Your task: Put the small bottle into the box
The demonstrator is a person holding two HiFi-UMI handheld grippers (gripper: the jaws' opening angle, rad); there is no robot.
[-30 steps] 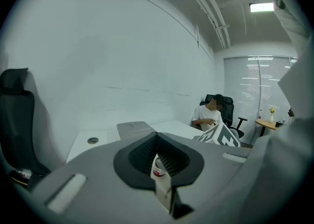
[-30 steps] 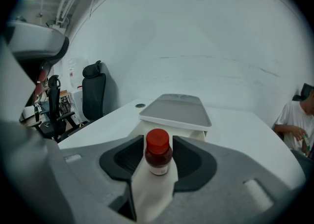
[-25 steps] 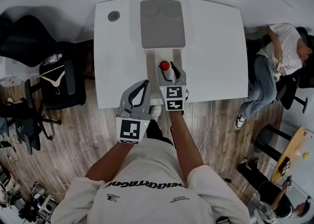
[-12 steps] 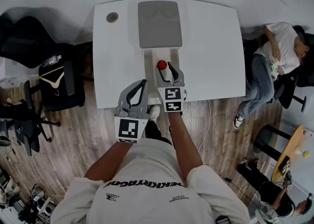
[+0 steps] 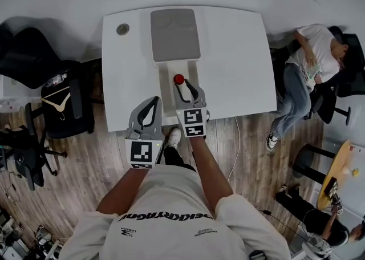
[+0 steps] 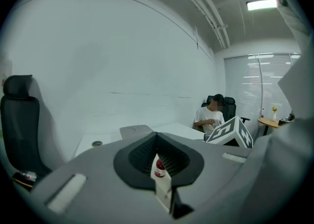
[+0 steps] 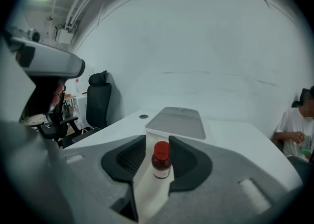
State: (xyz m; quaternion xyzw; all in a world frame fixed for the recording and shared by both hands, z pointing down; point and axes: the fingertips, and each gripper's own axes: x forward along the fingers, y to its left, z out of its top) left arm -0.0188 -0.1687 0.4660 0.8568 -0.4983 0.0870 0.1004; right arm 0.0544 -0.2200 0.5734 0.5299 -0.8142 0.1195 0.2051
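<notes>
Head view: small bottle's (image 5: 178, 79) body barely shows.

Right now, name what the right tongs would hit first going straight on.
Probably the small bottle standing in the box just ahead of the right tongs, which have just been closing with nothing gripped.

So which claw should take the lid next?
Right, probably. The right claw is over the box, in line with the lid; its jaws have just closed partway, nothing pinched, the bottle free at their tips. The left claw hangs shut at the table's near edge.
</notes>
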